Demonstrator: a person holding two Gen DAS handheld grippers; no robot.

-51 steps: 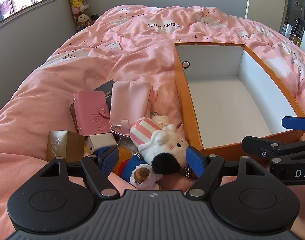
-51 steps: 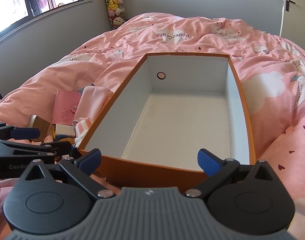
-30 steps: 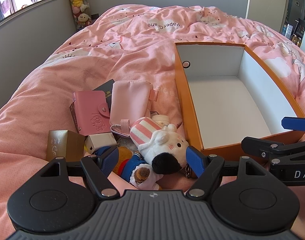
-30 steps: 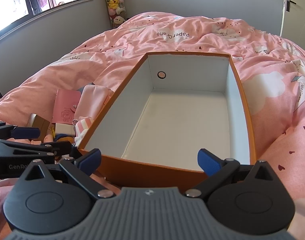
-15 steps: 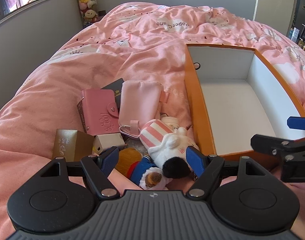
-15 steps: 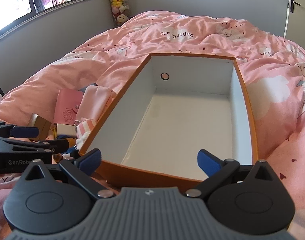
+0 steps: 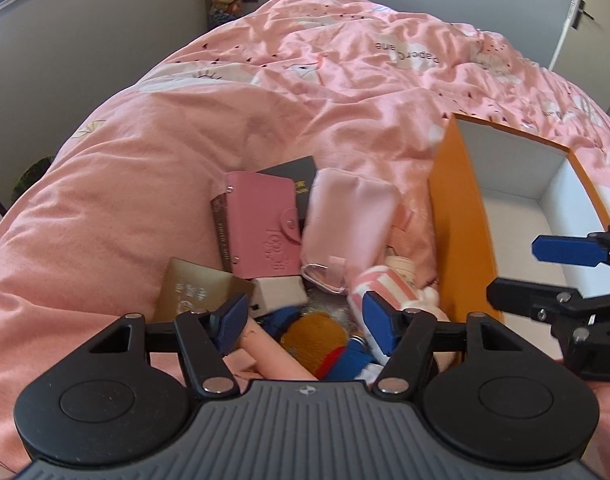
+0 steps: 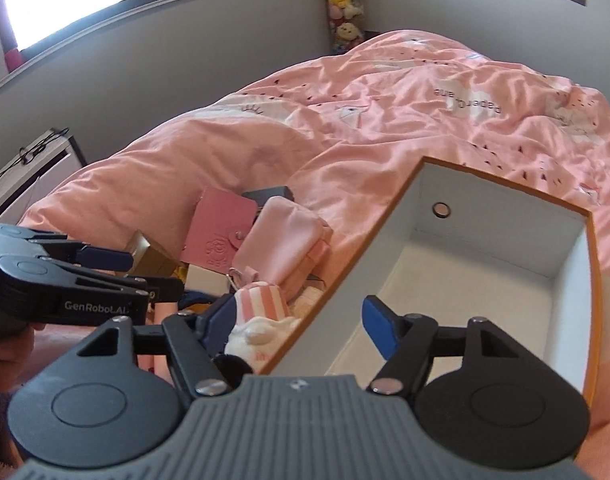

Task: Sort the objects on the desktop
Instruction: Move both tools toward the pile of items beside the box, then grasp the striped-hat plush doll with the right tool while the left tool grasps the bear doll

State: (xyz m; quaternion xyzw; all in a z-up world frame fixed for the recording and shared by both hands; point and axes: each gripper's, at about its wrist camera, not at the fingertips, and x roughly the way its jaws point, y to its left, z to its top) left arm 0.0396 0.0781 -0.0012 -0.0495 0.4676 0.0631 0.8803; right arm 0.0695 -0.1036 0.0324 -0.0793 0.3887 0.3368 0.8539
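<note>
The orange box (image 7: 459, 216) lies open on the pink duvet (image 7: 185, 128), its white inside bare in both views and its long orange wall standing as a hard edge against the heap of things to be sorted. Just beside that wall, on its outer side, lie a striped plush toy (image 7: 389, 292), a pale pink pouch (image 7: 345, 216) and, farther from the box, a pink snap wallet (image 7: 265, 232) lying over a dark booklet (image 7: 297, 176), a gold carton (image 7: 197, 292) and a small white box (image 7: 279, 294). Beyond the heap, away from the box, the duvet runs wide and uncluttered up to the grey wall (image 8: 185, 60). The left gripper (image 7: 303, 318) tilts steeply down over the near end of the heap; its jaws have just been closing but stand apart, pressing on nothing, with a brown and blue plush (image 7: 325, 340) below the gap. The right gripper (image 8: 293, 322) points down across the box's near corner, one finger outside the wall by the striped plush toy, one over the white floor; its jaws have just been closing too and stand apart, gripping nothing.
</note>
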